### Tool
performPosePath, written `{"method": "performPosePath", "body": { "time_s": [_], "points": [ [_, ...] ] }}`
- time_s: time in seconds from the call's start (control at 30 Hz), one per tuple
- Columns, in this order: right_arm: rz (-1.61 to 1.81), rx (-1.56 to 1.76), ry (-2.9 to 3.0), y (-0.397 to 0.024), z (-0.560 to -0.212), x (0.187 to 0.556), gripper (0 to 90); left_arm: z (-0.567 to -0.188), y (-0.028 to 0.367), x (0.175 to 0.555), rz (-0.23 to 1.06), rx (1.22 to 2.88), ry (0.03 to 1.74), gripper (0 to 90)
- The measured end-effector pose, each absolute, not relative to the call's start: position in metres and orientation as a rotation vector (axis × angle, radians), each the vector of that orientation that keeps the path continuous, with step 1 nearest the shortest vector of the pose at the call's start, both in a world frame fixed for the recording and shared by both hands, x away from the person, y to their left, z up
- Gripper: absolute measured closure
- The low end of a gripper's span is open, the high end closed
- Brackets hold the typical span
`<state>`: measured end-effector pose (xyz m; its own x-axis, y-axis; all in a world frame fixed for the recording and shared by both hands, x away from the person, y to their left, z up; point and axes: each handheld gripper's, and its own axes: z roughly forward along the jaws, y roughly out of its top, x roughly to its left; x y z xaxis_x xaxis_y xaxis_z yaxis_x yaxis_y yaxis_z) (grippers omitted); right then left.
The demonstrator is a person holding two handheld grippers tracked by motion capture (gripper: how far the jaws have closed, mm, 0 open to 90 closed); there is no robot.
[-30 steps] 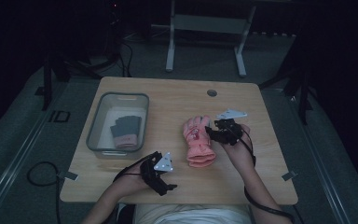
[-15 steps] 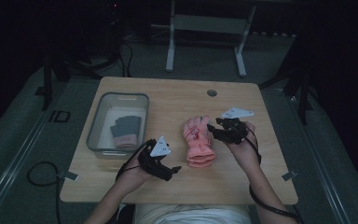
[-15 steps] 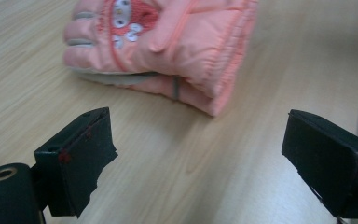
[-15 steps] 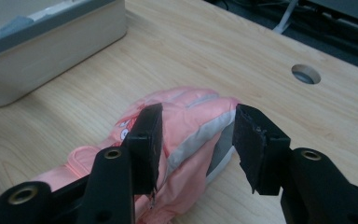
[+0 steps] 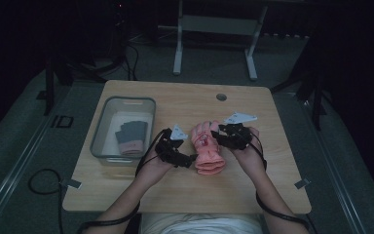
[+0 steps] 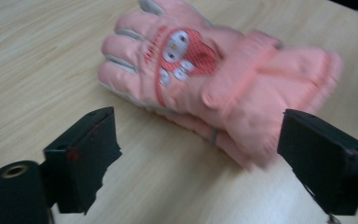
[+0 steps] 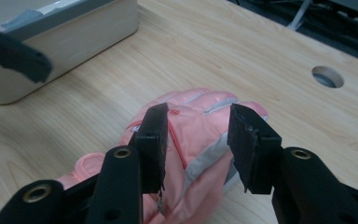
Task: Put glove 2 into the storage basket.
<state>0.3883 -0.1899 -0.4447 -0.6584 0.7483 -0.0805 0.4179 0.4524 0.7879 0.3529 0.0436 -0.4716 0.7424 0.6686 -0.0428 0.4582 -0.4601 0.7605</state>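
Risk: the right gripper (image 7: 196, 140), jaws half closed and just closing over the padded pink glove (image 7: 200, 126), pinches only one layer; the left gripper (image 6: 196, 154) stands wide open, empty.

Pink glove (image 5: 207, 148) (image 6: 205, 79) (image 7: 191, 140): padded winter type, lies flat on wooden table, back up, mid-table toward right. Fingers point away from person, cuff toward person. Red patch with white marks on back; grey trim between fingers and along palm edge. Cuff wide, ribbed, pink. Second pink layer shows under it along edge; whether second glove beneath, cannot tell. Thumb lies tucked against side.
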Motion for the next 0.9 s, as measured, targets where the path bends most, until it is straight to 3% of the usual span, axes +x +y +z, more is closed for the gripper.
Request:
{"method": "performPosePath", "body": {
  "time_s": [0.23,0.33,0.53,0.57,0.83,0.9],
  "points": [
    [1.077,1.030,2.315,-0.186,-0.460,0.396,58.6,-0.478,0.028,0.371,0.342,2.163,0.914,14.4],
    [1.052,1.069,2.333,-0.192,-0.473,0.399,56.7,-0.488,0.017,0.384,0.285,2.186,0.958,14.4],
    [1.015,1.235,2.372,-0.208,-0.492,0.408,46.4,-0.504,0.014,0.400,0.099,2.122,1.053,3.9],
    [1.007,1.305,2.397,-0.214,-0.500,0.415,40.4,-0.508,0.013,0.402,0.076,2.121,1.070,2.3],
    [1.097,1.437,2.507,-0.231,-0.521,0.432,38.9,-0.534,0.005,0.417,-0.181,2.069,1.121,2.1],
    [1.163,1.497,2.573,-0.236,-0.528,0.439,41.6,-0.545,0.005,0.423,-0.318,2.013,1.107,6.0]
  ]
}}
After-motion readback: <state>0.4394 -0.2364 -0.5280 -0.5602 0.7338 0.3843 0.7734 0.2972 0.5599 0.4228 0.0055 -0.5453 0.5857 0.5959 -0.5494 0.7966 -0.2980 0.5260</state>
